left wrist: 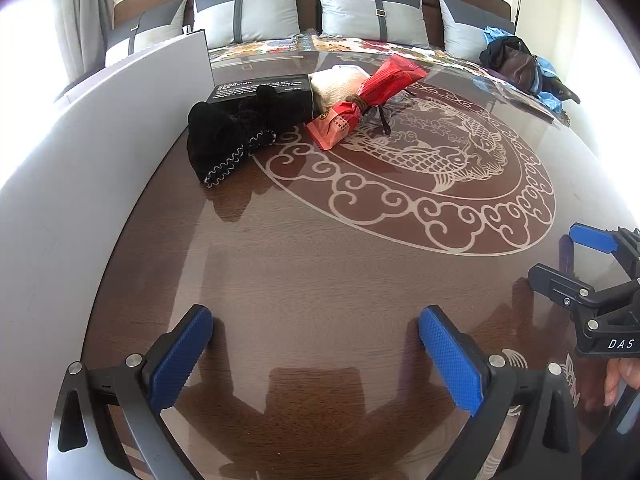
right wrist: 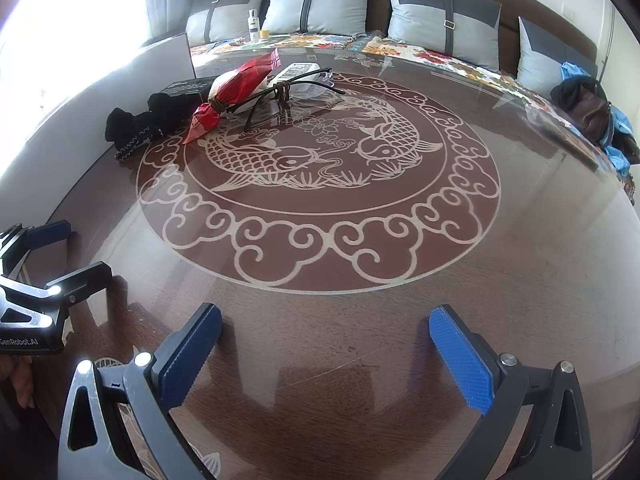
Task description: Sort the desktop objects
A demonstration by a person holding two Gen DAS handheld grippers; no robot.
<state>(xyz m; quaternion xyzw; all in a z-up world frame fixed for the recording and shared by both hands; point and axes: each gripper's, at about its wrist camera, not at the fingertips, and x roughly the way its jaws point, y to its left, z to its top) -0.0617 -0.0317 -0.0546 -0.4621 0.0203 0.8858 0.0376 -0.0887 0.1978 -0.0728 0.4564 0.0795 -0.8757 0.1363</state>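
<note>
Black glove [left wrist: 224, 140] beside red packet [left wrist: 360, 100] on brown table [left wrist: 320, 280]

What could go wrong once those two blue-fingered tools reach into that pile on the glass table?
The pile is tangled: the red snack packet lies across the glasses and leans on the black knit item, so lifting one may drag another. The glasses' thin frame could bend under a careless pinch. The glass tabletop looks slick, so nudged things may slide instead of being gripped.

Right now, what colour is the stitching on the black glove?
White zigzag stitching along the black glove cuff edge; clearest in the left wrist view.
</note>
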